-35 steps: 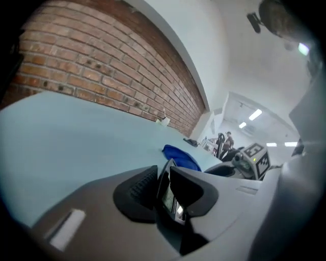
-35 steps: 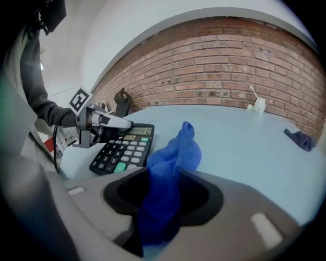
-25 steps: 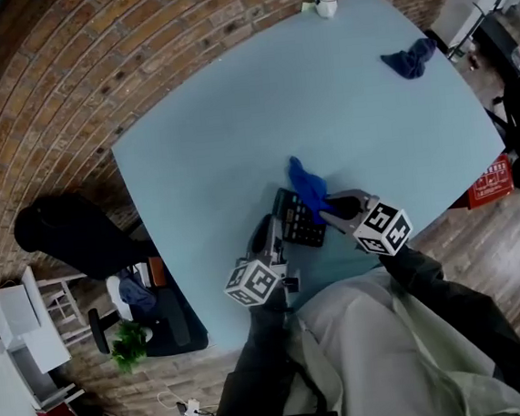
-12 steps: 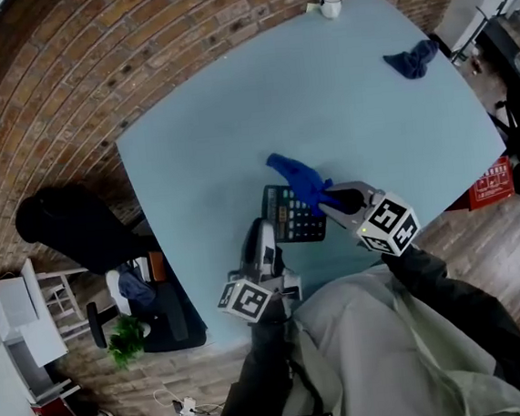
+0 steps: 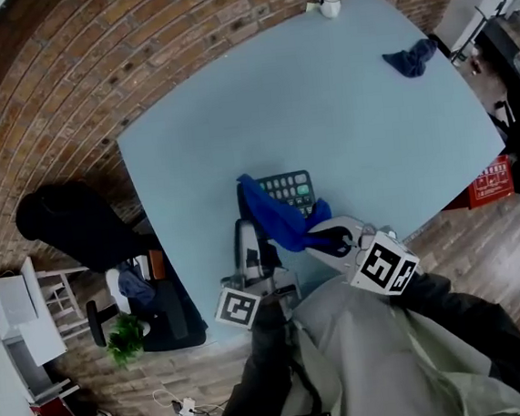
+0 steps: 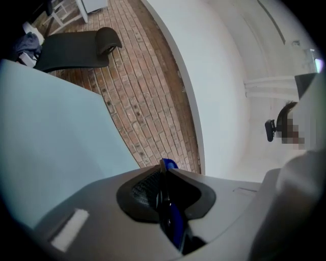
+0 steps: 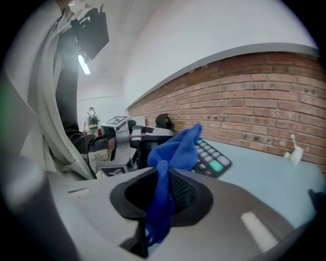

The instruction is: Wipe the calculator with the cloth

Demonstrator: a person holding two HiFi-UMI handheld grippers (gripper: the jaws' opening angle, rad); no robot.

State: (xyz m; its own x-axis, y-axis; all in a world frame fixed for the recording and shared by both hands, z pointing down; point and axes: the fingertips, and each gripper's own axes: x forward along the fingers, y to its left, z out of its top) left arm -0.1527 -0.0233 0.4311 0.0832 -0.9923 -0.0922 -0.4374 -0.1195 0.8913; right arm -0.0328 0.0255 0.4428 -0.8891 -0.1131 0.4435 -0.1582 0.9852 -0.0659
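The dark calculator is lifted off the light blue table, its near edge clamped in my left gripper, which is shut on it. In the left gripper view it shows only as a thin dark edge between the pads of that gripper. In the right gripper view its keys face up. The blue cloth drapes over the calculator's left side. My right gripper holds the cloth pinched between its pads, and its jaws are closing.
A second blue cloth lies at the table's far right. A white cup with a spoon stands at the far edge. A black chair is off the table's left side, and a red box off the right.
Both grippers have risen. The calculator has come up off the table and turned in the left gripper. The cloth has swept left across it with the right gripper.
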